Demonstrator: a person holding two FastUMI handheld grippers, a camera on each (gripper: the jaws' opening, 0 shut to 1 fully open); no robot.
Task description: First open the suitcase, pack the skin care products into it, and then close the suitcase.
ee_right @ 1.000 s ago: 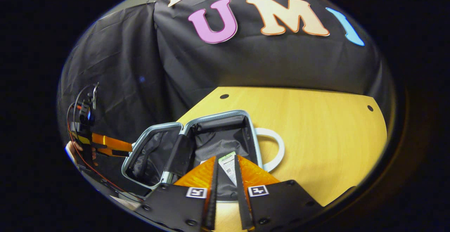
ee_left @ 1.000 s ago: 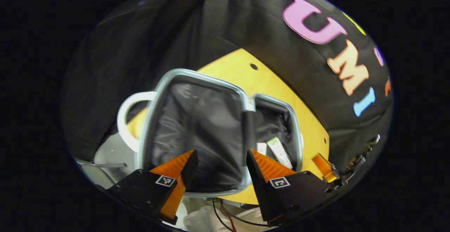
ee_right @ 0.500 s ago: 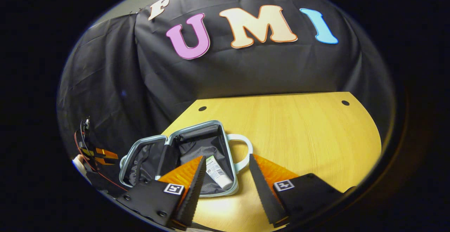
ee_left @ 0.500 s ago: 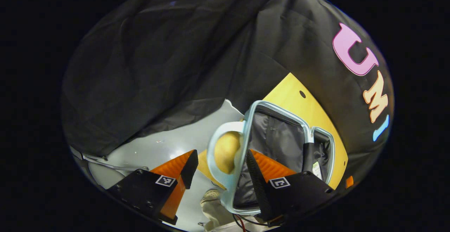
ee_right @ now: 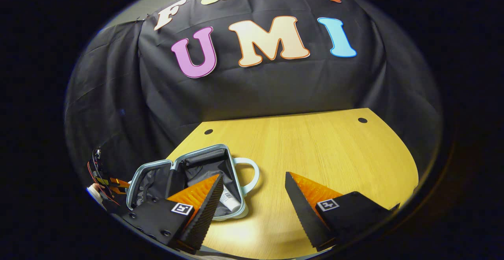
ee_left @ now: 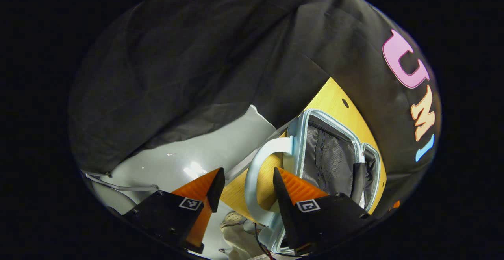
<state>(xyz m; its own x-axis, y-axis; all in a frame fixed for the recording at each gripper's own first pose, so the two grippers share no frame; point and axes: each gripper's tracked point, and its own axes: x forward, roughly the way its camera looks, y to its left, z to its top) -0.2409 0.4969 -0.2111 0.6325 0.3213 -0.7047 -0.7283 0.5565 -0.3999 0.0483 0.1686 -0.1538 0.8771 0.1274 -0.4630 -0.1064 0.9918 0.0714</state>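
Left gripper view: the left gripper [ee_left: 245, 177] is spread, the suitcase [ee_left: 334, 161] handle [ee_left: 256, 173] looping between its fingers, the open case lying just beyond to the right.

Right gripper view: the right gripper [ee_right: 252, 189] is spread and empty; the suitcase [ee_right: 189, 181] lies open on the surface [ee_right: 315, 149] to its left, a tube [ee_right: 229, 199] inside. The left gripper looks better placed to close it.

Both views low over the table [ee_right: 315, 149], sharing the suitcase [ee_right: 187, 181], perhaps closer from the left.

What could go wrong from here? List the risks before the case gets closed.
1. The suitcase lies near the table edge; pushing the lid could slide it off.
2. The left gripper is open around the handle; lifting there may drag the case.
3. The tube lies near the rim and might get pinched.
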